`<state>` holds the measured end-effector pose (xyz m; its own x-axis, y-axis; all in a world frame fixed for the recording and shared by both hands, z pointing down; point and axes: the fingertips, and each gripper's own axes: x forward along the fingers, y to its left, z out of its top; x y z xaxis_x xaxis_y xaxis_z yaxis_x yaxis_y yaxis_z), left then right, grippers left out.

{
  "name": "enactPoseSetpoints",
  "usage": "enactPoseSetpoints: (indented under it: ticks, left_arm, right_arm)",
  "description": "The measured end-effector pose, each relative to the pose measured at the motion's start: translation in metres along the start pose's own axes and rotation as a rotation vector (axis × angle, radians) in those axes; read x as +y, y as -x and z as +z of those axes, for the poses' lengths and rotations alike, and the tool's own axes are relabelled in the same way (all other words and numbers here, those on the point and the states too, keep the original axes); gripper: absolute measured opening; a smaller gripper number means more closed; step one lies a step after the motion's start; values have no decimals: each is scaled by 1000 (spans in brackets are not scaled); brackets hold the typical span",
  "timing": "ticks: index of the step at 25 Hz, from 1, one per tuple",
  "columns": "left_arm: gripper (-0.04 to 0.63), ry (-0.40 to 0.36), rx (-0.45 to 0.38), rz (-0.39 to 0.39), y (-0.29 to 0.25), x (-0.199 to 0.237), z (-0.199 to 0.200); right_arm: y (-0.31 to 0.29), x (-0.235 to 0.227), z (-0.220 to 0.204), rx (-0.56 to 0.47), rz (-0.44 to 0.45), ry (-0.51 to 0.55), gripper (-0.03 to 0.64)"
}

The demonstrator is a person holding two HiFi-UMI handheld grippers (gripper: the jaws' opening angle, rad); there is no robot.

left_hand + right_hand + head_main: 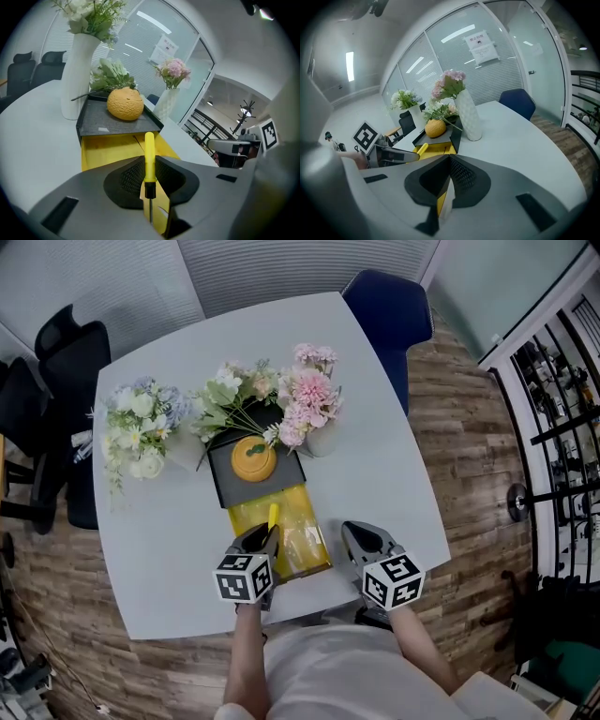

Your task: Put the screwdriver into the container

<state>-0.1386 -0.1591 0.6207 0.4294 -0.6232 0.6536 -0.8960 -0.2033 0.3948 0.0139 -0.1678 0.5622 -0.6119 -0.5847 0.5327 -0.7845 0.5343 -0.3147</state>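
My left gripper (265, 538) (149, 164) is shut on a screwdriver (273, 517) (149, 157), pinching it at the black collar and metal shaft. Its yellow handle points forward over the near end of the open yellow container (246, 518) (103, 150). A black tray (225, 482) (101, 123) holding an orange fruit (253, 458) (125, 104) covers the container's far end. My right gripper (354, 538) (450, 161) hovers just right of the container, jaws together with nothing between them. In the right gripper view the left gripper (391, 156) shows at the left.
Vases of artificial flowers stand behind the tray: white-blue ones (141, 423) at left, pink ones (309, 395) at right. A blue chair (389, 306) and a black chair (66, 343) stand at the far sides of the white table (394, 474), whose near edge is just below both grippers.
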Motion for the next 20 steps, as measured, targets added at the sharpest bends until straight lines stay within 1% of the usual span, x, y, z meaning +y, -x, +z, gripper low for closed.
enactPoseSetpoints:
  ticks: [5, 12, 17, 20]
  left_arm:
    - [66, -14, 66, -1, -13, -2, -10]
    - [66, -18, 119, 5, -27, 1, -14]
    - [66, -48, 181, 19, -37, 2, -21]
    - [66, -60, 204, 26, -41, 3, -24]
  right_arm:
    - [-3, -8, -2, 10, -5, -10, 15]
    - [-7, -20, -4, 27, -17, -23, 15]
    - [-15, -22, -5, 40, -7, -23, 15]
    - [-19, -23, -4, 46, 1, -25, 15]
